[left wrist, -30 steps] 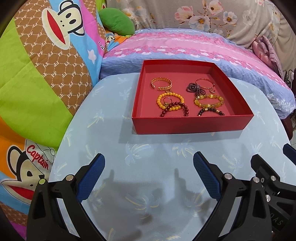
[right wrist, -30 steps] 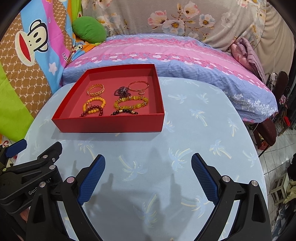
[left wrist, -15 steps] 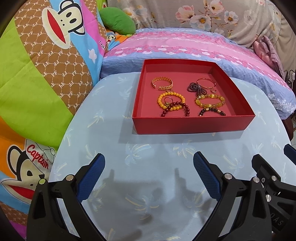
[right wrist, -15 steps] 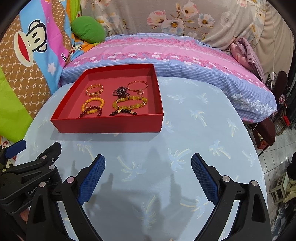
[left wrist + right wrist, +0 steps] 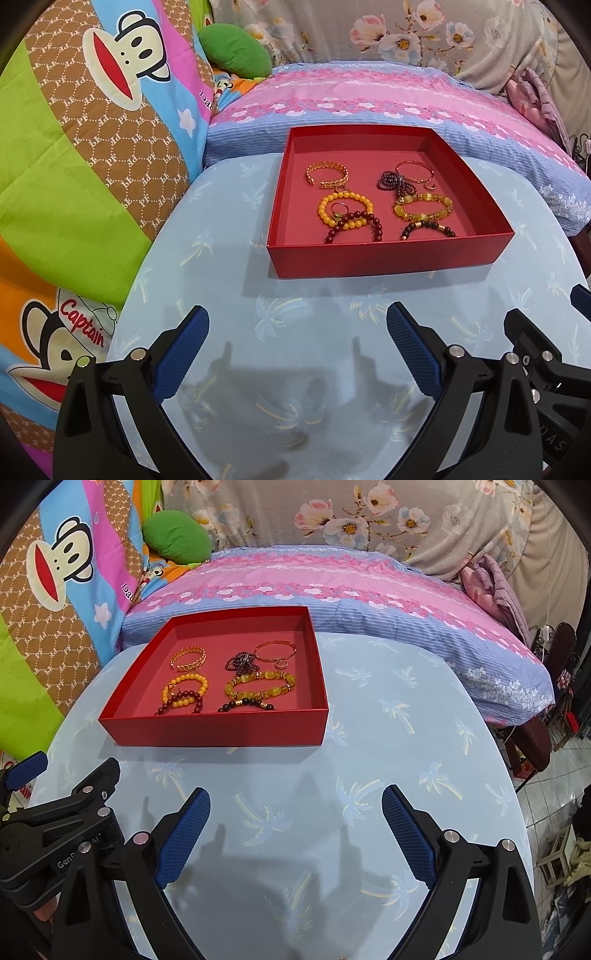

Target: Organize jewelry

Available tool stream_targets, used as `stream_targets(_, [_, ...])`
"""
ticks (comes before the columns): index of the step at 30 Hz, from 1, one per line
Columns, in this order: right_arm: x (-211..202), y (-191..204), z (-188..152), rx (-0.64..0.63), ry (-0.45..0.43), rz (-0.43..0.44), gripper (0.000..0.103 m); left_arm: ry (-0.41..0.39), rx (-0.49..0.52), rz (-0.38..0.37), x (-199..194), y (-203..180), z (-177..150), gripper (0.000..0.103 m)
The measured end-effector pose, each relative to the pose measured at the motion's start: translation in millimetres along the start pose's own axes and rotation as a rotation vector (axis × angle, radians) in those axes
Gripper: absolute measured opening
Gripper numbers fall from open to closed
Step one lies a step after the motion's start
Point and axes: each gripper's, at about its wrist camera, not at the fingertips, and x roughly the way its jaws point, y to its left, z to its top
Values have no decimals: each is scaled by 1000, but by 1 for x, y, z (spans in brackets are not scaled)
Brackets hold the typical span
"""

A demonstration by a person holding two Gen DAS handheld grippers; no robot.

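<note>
A red tray (image 5: 388,258) (image 5: 221,731) stands on the light blue table (image 5: 295,314) (image 5: 369,775). In it lie several bracelets: a gold chain cuff (image 5: 327,175) (image 5: 188,658), an orange bead bracelet (image 5: 345,210) (image 5: 184,688), a dark red bead bracelet (image 5: 354,225), a yellow-green bead bracelet (image 5: 423,208) (image 5: 260,686), a black bead bracelet (image 5: 428,227), a dark purple bead string (image 5: 397,182) and a thin gold bangle (image 5: 415,170) (image 5: 275,650). My left gripper (image 5: 297,347) and right gripper (image 5: 295,827) are open and empty, in front of the tray, above the table.
A pink and blue pillow (image 5: 388,96) lies behind the tray. A monkey-print quilt (image 5: 74,147) is on the left, with a green cushion (image 5: 232,51). The table's right edge drops to a tiled floor (image 5: 554,794) with a stool (image 5: 557,853).
Both views have shifted slightly; the tray sits a little further right in the left view and left in the right view. Both grippers stay open.
</note>
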Motion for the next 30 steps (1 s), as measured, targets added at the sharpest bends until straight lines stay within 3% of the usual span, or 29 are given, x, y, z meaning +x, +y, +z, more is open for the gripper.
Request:
stream_targets(17, [6, -1, 2, 0, 5, 5, 90, 50, -28, -20, 9, 3, -1, 92])
stream_targets(30, [5, 0, 2, 2, 2, 3, 90, 42, -29, -16, 7, 3, 0, 92])
